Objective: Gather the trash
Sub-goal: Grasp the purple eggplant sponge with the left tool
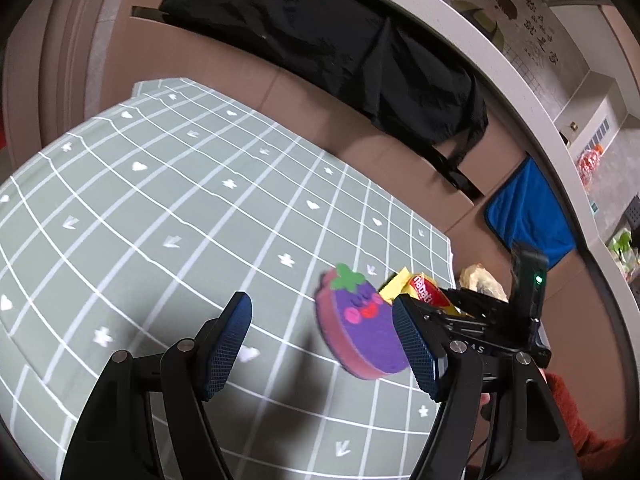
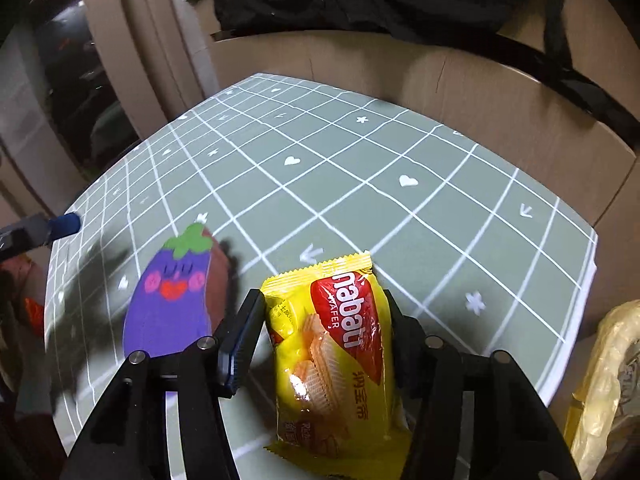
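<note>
A yellow and red wafer wrapper (image 2: 336,356) sits between the fingers of my right gripper (image 2: 320,320), which is shut on it just above the green grid tablecloth (image 2: 360,184). The wrapper also shows in the left wrist view (image 1: 424,290), held by the right gripper (image 1: 472,312). My left gripper (image 1: 324,340) is open and empty over the cloth (image 1: 160,208). A purple eggplant sponge (image 1: 360,328) lies just inside its right finger (image 1: 416,344). The sponge (image 2: 172,300) lies left of the wrapper.
A crumpled yellowish plastic bag (image 2: 604,380) sits off the table's right edge; it also shows in the left wrist view (image 1: 482,282). Cardboard boxes (image 2: 460,80) with black cloth (image 1: 340,48) stand behind the table. A blue cloth (image 1: 524,208) hangs at the right.
</note>
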{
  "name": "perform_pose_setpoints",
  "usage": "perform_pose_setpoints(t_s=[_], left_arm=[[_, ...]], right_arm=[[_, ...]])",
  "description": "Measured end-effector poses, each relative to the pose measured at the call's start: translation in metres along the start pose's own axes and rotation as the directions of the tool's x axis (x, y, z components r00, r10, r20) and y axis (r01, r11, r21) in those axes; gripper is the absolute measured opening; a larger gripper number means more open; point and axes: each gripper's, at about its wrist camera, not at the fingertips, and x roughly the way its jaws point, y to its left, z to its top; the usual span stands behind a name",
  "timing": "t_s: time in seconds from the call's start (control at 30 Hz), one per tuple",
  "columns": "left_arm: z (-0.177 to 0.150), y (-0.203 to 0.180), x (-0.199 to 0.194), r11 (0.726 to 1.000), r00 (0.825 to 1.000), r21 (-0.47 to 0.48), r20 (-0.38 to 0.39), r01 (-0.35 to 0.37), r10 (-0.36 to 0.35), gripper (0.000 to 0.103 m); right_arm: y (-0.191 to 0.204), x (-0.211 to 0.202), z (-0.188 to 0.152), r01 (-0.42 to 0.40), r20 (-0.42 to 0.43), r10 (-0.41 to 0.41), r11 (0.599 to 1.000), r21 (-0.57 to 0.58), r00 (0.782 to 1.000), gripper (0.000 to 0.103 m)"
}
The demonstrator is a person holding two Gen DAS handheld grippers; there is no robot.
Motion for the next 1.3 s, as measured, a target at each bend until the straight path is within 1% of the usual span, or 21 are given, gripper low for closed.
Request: perform_pose_setpoints(t_s=[0.07, 0.13, 0.17, 0.27, 0.33, 0.43, 0.47, 0.5, 0.6, 0.67, 0.7, 0.77, 0.83, 0.87, 0.9, 0.93, 1.0, 1.07, 1.1, 1.17, 1.3], left_arm=[[-0.004, -0.011, 0.007, 1.000, 1.000, -0.003, -0.013, -0.011, 0.011, 0.073], [-0.009, -0.020, 0.016, 1.000, 0.999, -0.018, -0.032, -0.018, 0.017, 0.073], [-0.011, -0.023, 0.021, 0.999, 0.999, -0.029, -0.043, -0.022, 0.020, 0.073], [-0.021, -0.033, 0.044, 0.996, 0.995, -0.076, -0.097, -0.040, 0.033, 0.073], [-0.025, -0.043, 0.054, 0.995, 0.993, -0.080, -0.105, -0.066, 0.058, 0.073], [-0.028, -0.069, 0.064, 0.991, 0.990, 0.019, -0.034, -0.135, 0.136, 0.073], [-0.030, -0.079, 0.070, 0.979, 0.982, 0.081, -0.012, -0.187, 0.189, 0.073], [-0.032, -0.084, 0.076, 0.970, 0.976, 0.116, -0.008, -0.215, 0.217, 0.073], [-0.041, -0.089, 0.084, 0.944, 0.963, 0.199, -0.005, -0.262, 0.268, 0.073], [-0.043, -0.085, 0.088, 0.942, 0.965, 0.226, -0.030, -0.248, 0.261, 0.074], [-0.043, -0.080, 0.088, 0.949, 0.970, 0.222, -0.046, -0.225, 0.241, 0.077], [-0.041, -0.069, 0.084, 0.953, 0.970, 0.205, -0.049, -0.224, 0.238, 0.082], [-0.037, -0.060, 0.080, 0.953, 0.967, 0.182, -0.038, -0.241, 0.251, 0.083], [-0.033, -0.052, 0.077, 0.959, 0.968, 0.149, -0.037, -0.239, 0.247, 0.083], [-0.030, -0.046, 0.074, 0.971, 0.975, 0.110, -0.045, -0.213, 0.219, 0.082], [-0.029, -0.041, 0.073, 0.984, 0.983, 0.061, -0.057, -0.170, 0.174, 0.082], [-0.028, -0.038, 0.076, 0.995, 0.992, -0.011, -0.081, -0.100, 0.099, 0.082], [-0.030, -0.046, 0.082, 0.997, 0.993, -0.010, -0.098, -0.071, 0.070, 0.082], [-0.030, -0.052, 0.087, 0.997, 0.992, 0.005, -0.103, -0.071, 0.071, 0.082], [-0.032, -0.062, 0.096, 0.994, 0.989, 0.049, -0.107, -0.097, 0.101, 0.082], [-0.032, -0.069, 0.107, 0.988, 0.983, 0.071, -0.116, -0.134, 0.142, 0.082]], right_arm=[[-0.011, -0.012, -0.007, -0.022, 0.036, 0.021, 0.999, 0.040, 0.999, 0.042], [-0.024, -0.030, -0.013, -0.025, 0.094, 0.017, 0.996, 0.082, 0.995, 0.040], [-0.033, -0.042, -0.016, -0.020, 0.134, 0.006, 0.994, 0.105, 0.991, 0.040], [-0.049, -0.070, -0.025, -0.007, 0.218, -0.028, 0.987, 0.158, 0.976, 0.040], [-0.060, -0.083, -0.030, -0.017, 0.253, -0.033, 0.981, 0.195, 0.967, 0.040], [-0.072, -0.094, -0.043, -0.038, 0.280, -0.037, 0.966, 0.257, 0.959, 0.040], [-0.075, -0.095, -0.047, -0.043, 0.282, -0.037, 0.961, 0.272, 0.959, 0.040], [-0.078, -0.096, -0.051, -0.049, 0.283, -0.036, 0.957, 0.287, 0.958, 0.040], [-0.082, -0.096, -0.063, -0.060, 0.284, -0.034, 0.946, 0.319, 0.958, 0.040], [-0.082, -0.093, -0.069, -0.065, 0.276, -0.031, 0.942, 0.330, 0.961, 0.040], [-0.083, -0.091, -0.072, -0.070, 0.270, -0.025, 0.939, 0.336, 0.962, 0.040], [-0.083, -0.088, -0.076, -0.087, 0.264, -0.008, 0.935, 0.345, 0.965, 0.040], [-0.081, -0.087, -0.078, -0.094, 0.263, 0.000, 0.934, 0.345, 0.965, 0.040], [-0.079, -0.087, -0.077, -0.094, 0.262, 0.001, 0.935, 0.343, 0.965, 0.040], [-0.078, -0.087, -0.077, -0.093, 0.264, 0.001, 0.936, 0.340, 0.965, 0.040], [-0.076, -0.088, -0.077, -0.090, 0.267, -0.002, 0.938, 0.334, 0.964, 0.040], [-0.071, -0.089, -0.075, -0.076, 0.269, -0.014, 0.944, 0.322, 0.963, 0.040], [-0.066, -0.089, -0.073, -0.060, 0.270, -0.026, 0.950, 0.306, 0.963, 0.040], [-0.065, -0.089, -0.073, -0.054, 0.269, -0.030, 0.952, 0.301, 0.963, 0.040], [-0.063, -0.091, -0.073, -0.042, 0.271, -0.041, 0.955, 0.293, 0.962, 0.040], [-0.066, -0.099, -0.078, -0.029, 0.282, -0.059, 0.953, 0.300, 0.958, 0.041]])
